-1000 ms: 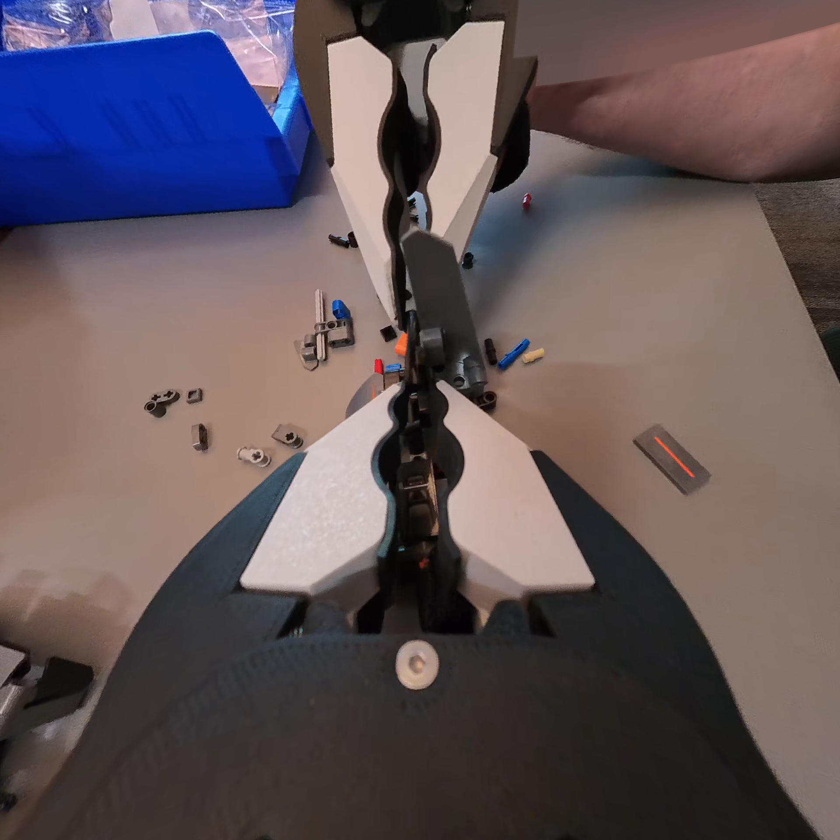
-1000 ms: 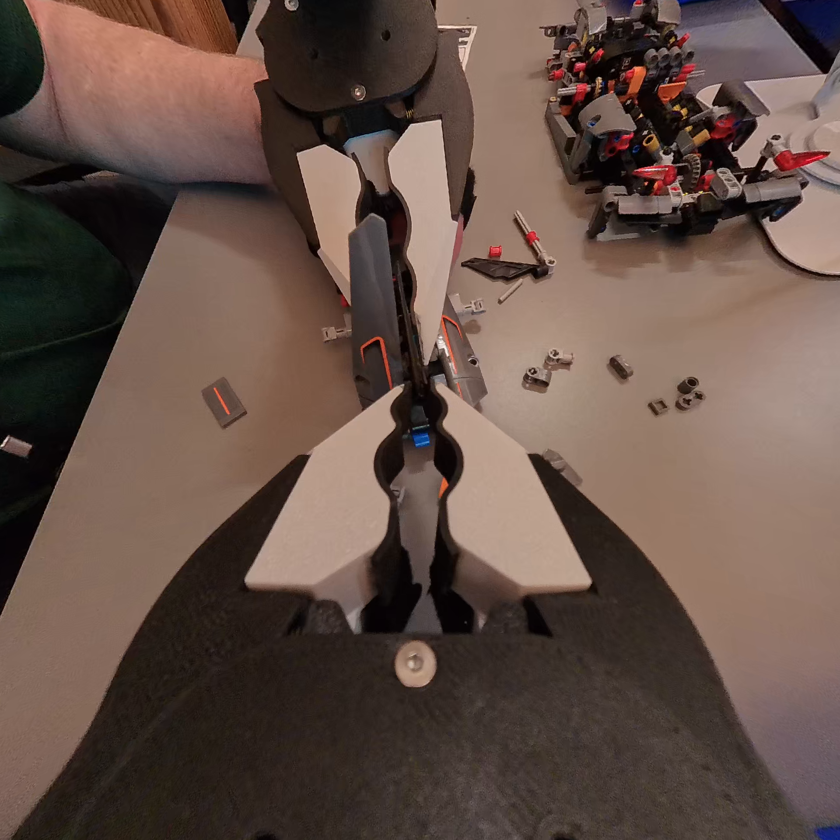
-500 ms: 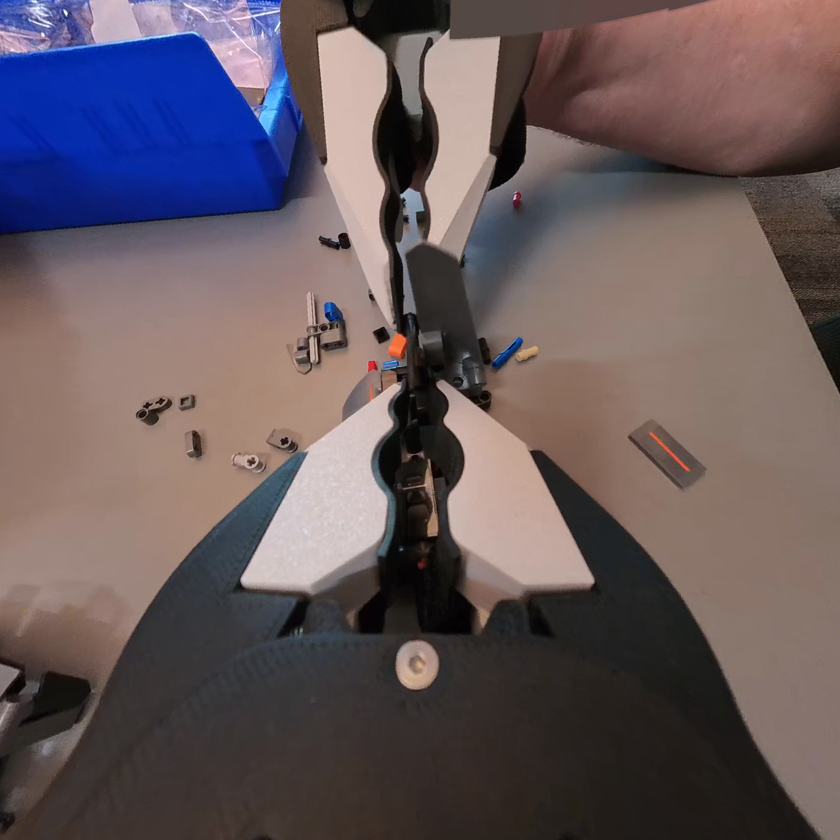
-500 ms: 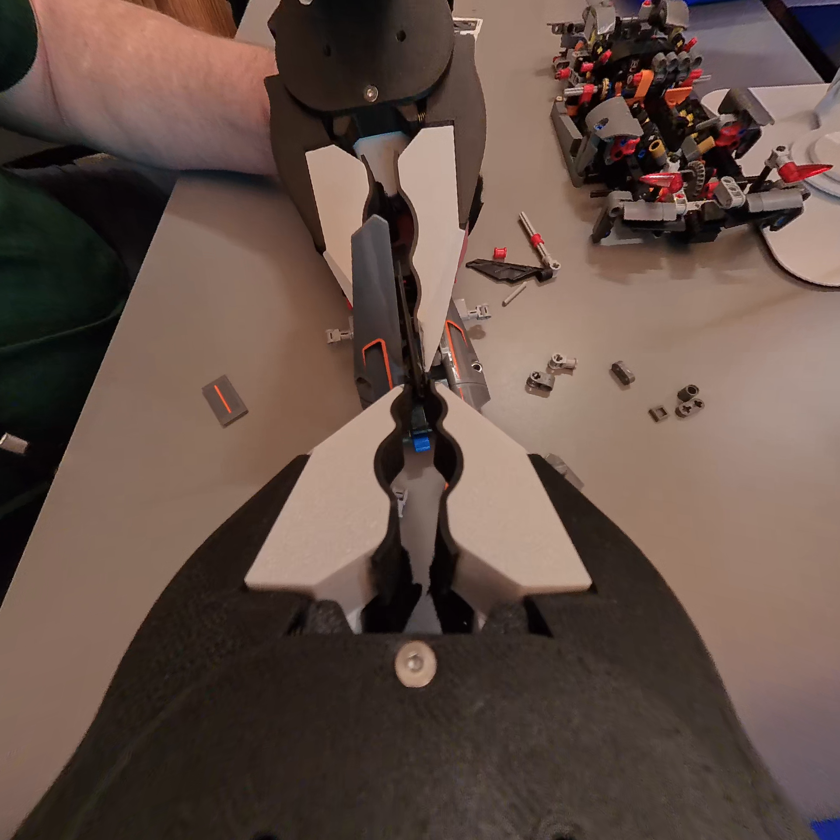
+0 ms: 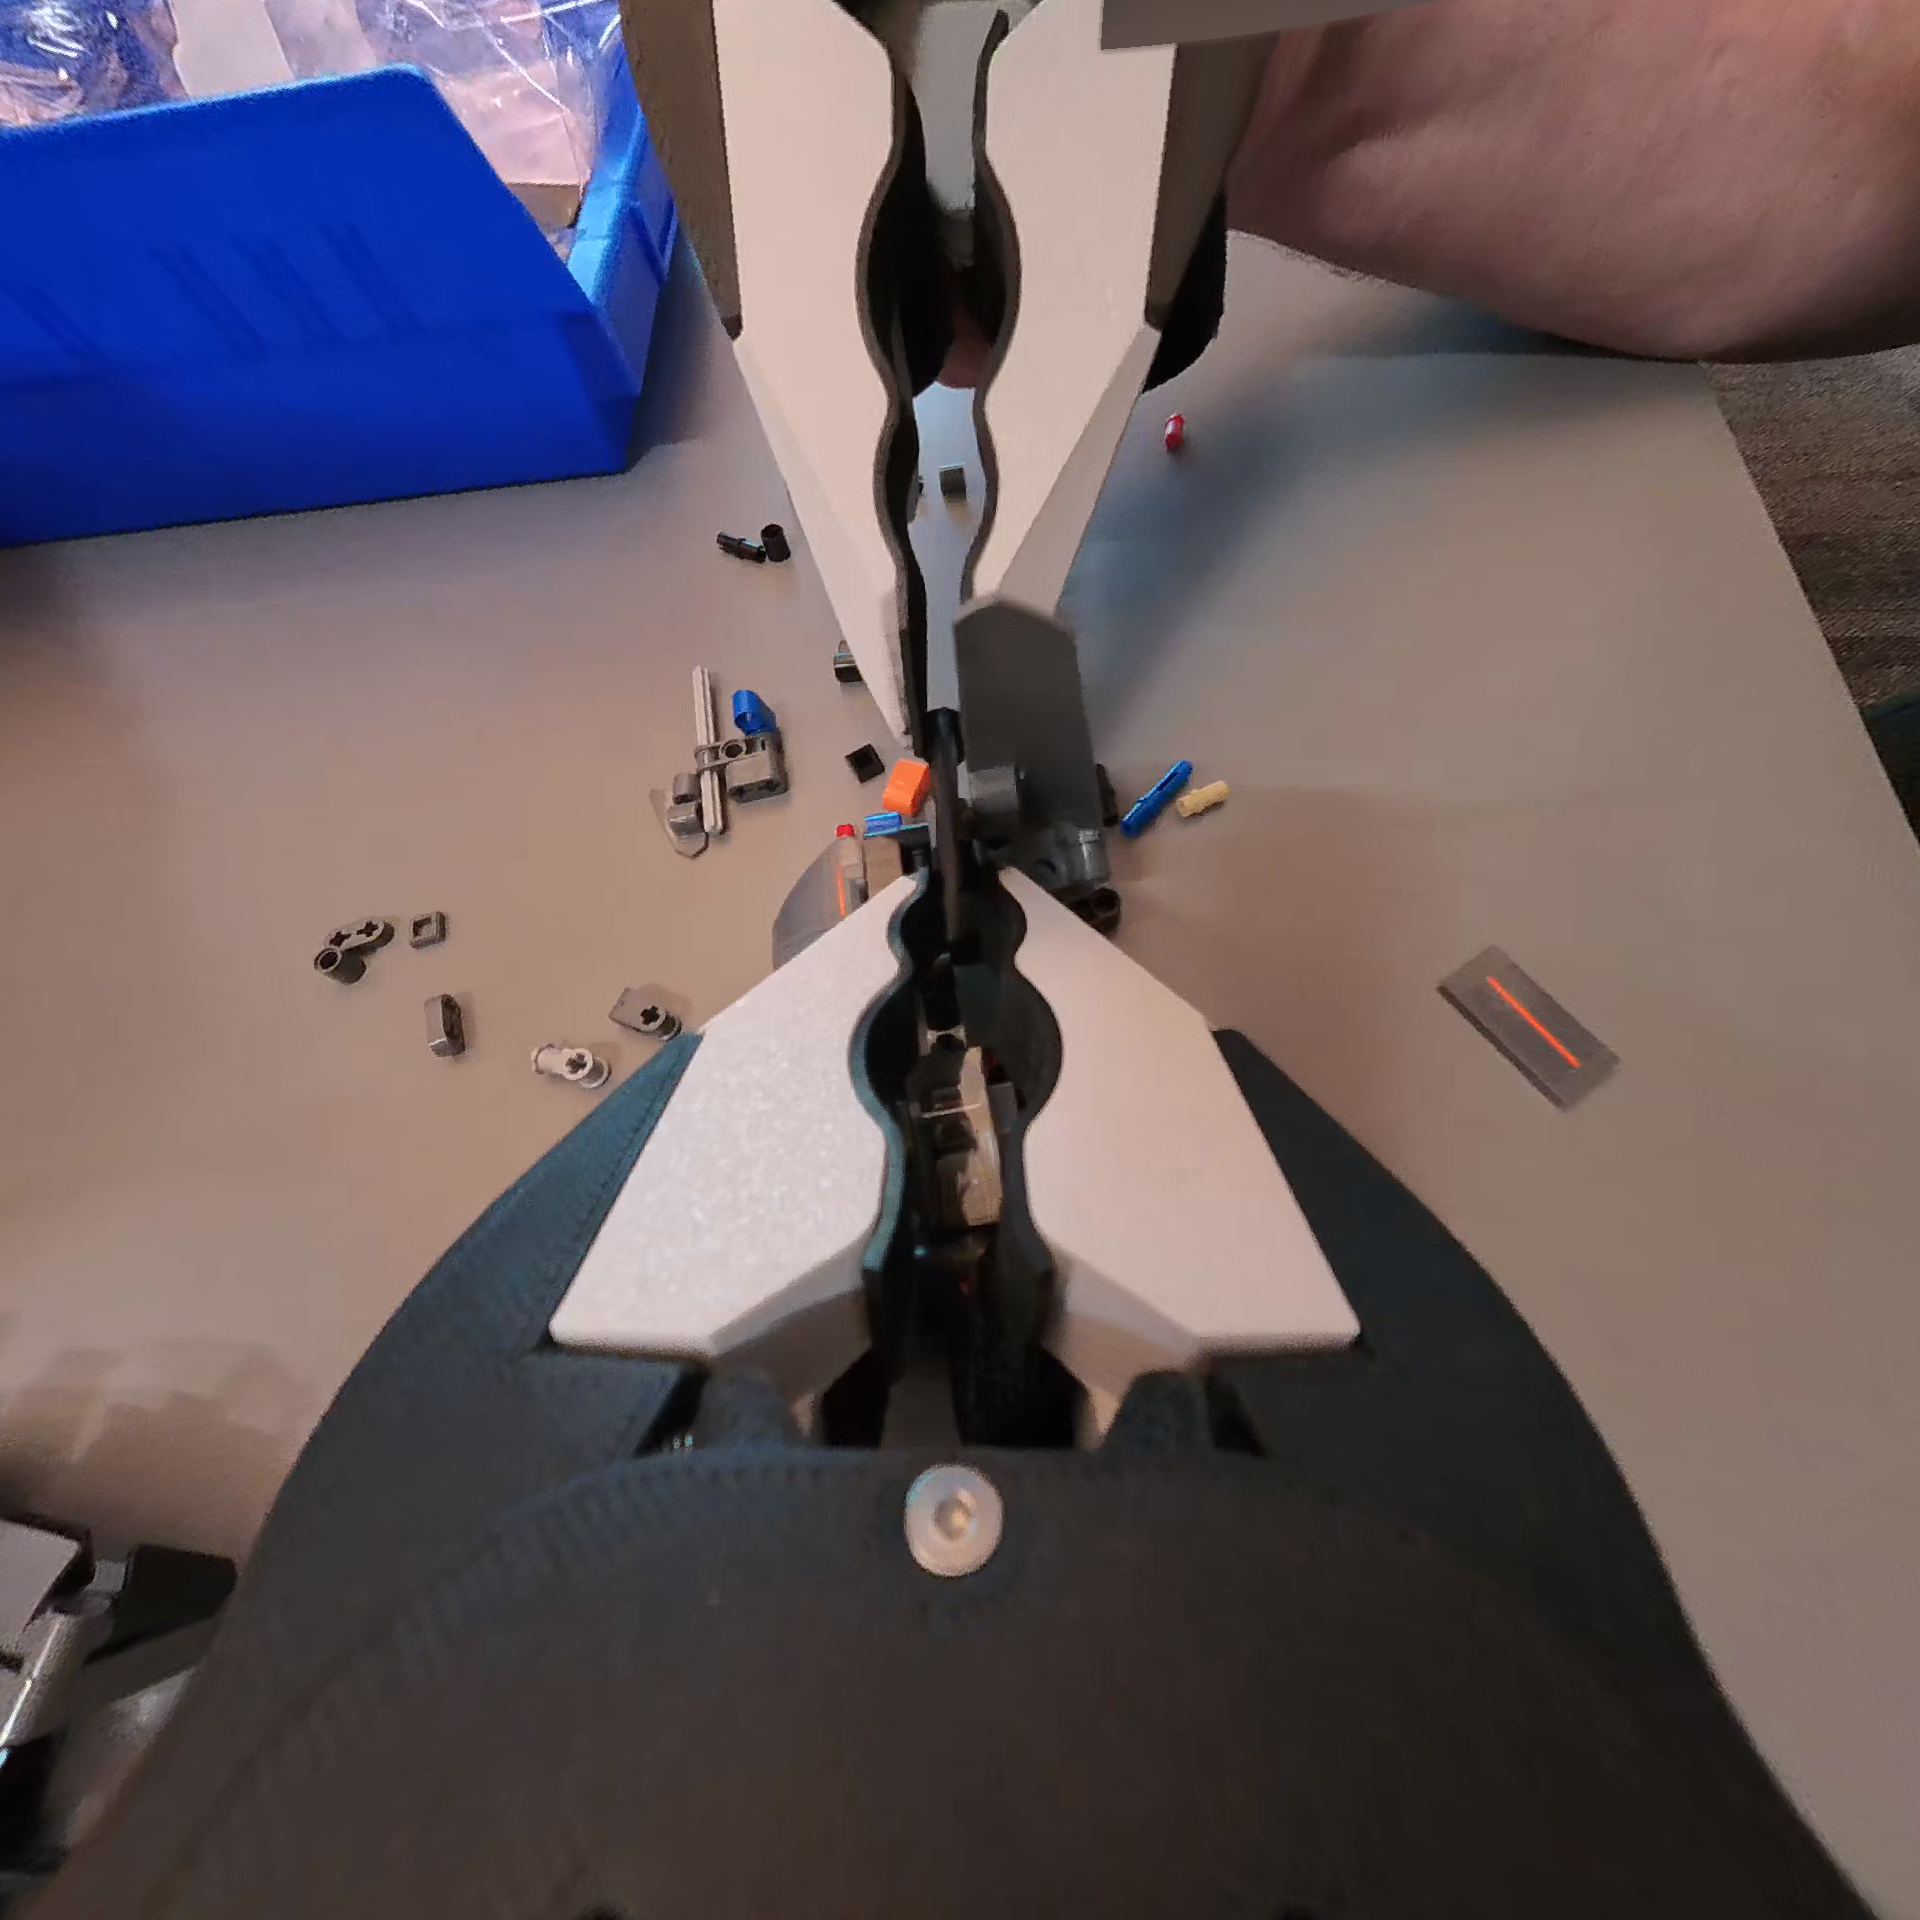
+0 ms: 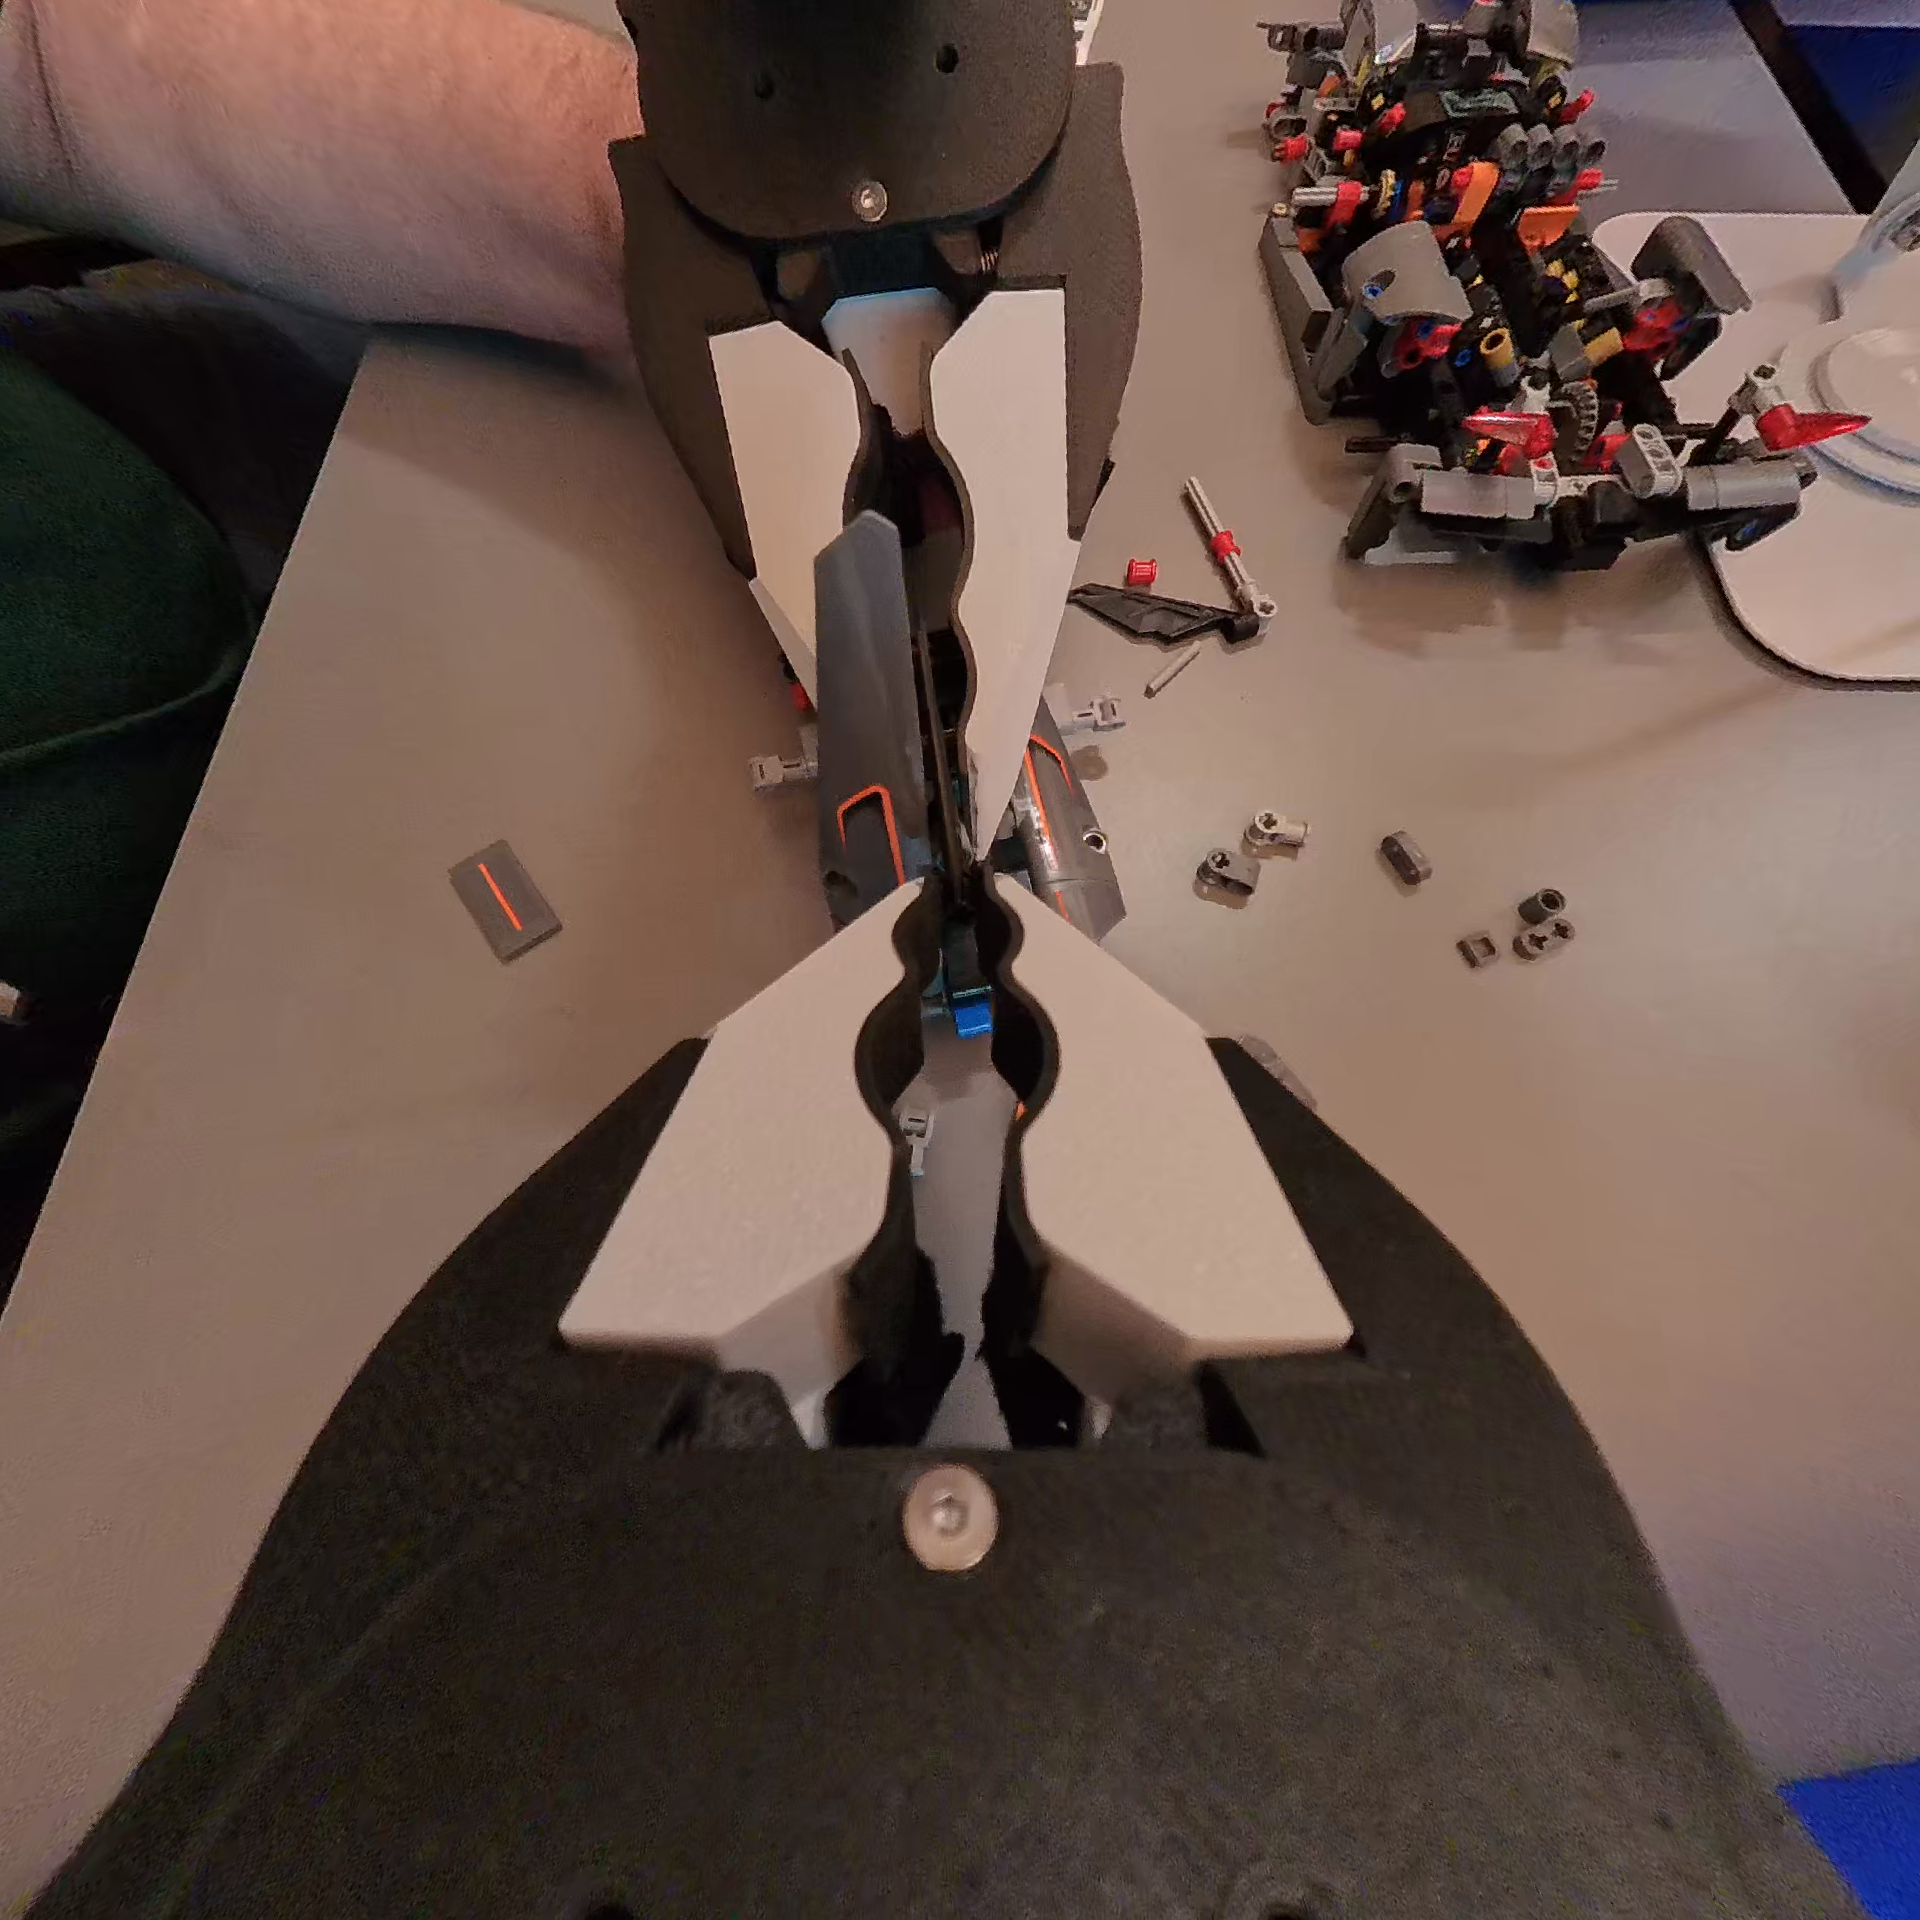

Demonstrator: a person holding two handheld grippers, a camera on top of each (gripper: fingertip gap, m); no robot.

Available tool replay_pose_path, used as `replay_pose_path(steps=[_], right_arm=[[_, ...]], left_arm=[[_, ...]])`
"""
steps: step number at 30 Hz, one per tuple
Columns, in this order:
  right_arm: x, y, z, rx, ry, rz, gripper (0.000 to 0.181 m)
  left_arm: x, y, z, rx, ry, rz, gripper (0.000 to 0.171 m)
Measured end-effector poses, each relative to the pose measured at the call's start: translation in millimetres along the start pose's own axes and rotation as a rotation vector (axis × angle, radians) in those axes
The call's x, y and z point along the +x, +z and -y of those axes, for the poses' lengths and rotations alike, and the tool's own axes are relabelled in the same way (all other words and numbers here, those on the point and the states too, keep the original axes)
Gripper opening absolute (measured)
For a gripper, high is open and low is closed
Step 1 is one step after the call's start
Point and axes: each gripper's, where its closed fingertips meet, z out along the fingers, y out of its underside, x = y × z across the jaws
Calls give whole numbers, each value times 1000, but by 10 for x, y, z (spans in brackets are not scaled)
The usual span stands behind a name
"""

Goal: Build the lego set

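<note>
A small lego sub-assembly [image 5: 1023, 717], a dark grey panel with orange trim [image 6: 868, 727] on a thin black beam, is held above the table between both grippers. My left gripper [image 5: 956, 894] is shut on one end of it, with grey and black parts wedged between its fingers. My right gripper [image 6: 961, 894] is shut on the other end, with a blue pin [image 6: 968, 1016] showing between its fingers. The two grippers face each other tip to tip: the right gripper [image 5: 930, 707] comes in from the top of the left wrist view, the left gripper [image 6: 977, 831] from the top of the right wrist view.
A large part-built lego model [image 6: 1507, 312] stands at the back right beside a white mat [image 6: 1829, 603]. A blue bin [image 5: 291, 312] is at the far left. A grey tile with an orange line [image 5: 1527, 1023] and several loose pieces [image 5: 727, 769] lie on the table. A bare forearm [image 5: 1558, 177] reaches in. My left and right fingertips are right by each other.
The two grippers have drawn a little closer to each other, still shut on the sub-assembly. The loose parts on the table have not moved.
</note>
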Motion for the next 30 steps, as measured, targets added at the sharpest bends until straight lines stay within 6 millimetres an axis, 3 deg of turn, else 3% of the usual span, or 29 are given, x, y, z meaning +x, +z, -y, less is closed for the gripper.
replay_pose_path(steps=[30], right_arm=[[35,39,-29,-139,-88,-109,3]], left_arm=[[-31,25,-42,-63,59,42,6]])
